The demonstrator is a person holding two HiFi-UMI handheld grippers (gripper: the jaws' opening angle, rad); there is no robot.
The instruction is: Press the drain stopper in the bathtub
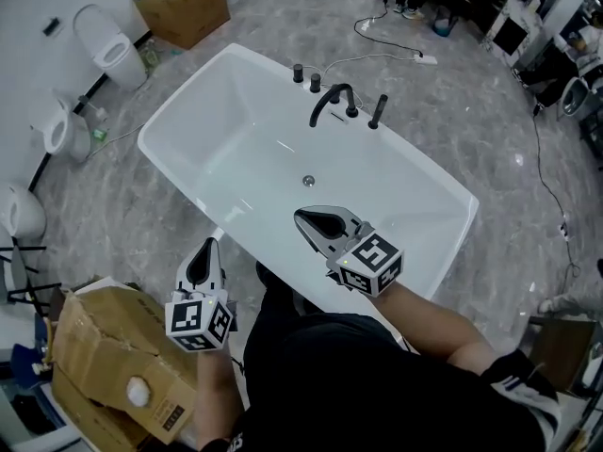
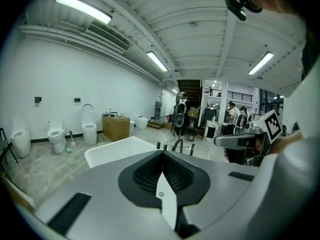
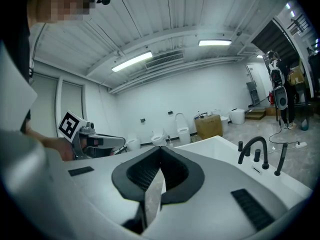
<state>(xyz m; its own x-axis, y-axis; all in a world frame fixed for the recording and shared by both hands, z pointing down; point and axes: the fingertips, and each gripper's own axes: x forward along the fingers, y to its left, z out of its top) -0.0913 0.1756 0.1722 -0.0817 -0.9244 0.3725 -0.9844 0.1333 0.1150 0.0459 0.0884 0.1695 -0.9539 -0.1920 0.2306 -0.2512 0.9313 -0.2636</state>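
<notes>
1. Stands at the near long side of the white bathtub (image 1: pixel 217 149), opposite the black faucet (image 1: pixel 332 102) on the far rim. Probably chosen for easy reach to the middle of the basin.
2. Finds the drain stopper (image 1: pixel 308 181) as a small round metal disc on the tub floor, about mid-length and in line with the faucet. Nothing touching it, so apparently not yet pressed.
3. Holds the right gripper (image 1: pixel 306 220) out over the near rim, nose toward the stopper but short of it and well above. Seems the working tool, being the nearer one.
4. Shows, in the right gripper view, jaws pressed together tip to tip with nothing between. Sensible for this job: closed tips make one blunt point for pushing a small button.
5. Points across the tub rather than down into it, judging by the faucet and room filling that view instead of the tub floor.
6. Carries the left gripper (image 1: pixel 205 252) lower and outside the tub, beside its near wall, above a torn cardboard box (image 1: pixel 104 347) on the floor. Jaws likewise closed on nothing. Looks idle and out of the way.
7. Calls next for tilting the right tips down and lowering them squarely onto the disc. Risks sliding off onto the glossy enamel if landed off-centre.
</notes>
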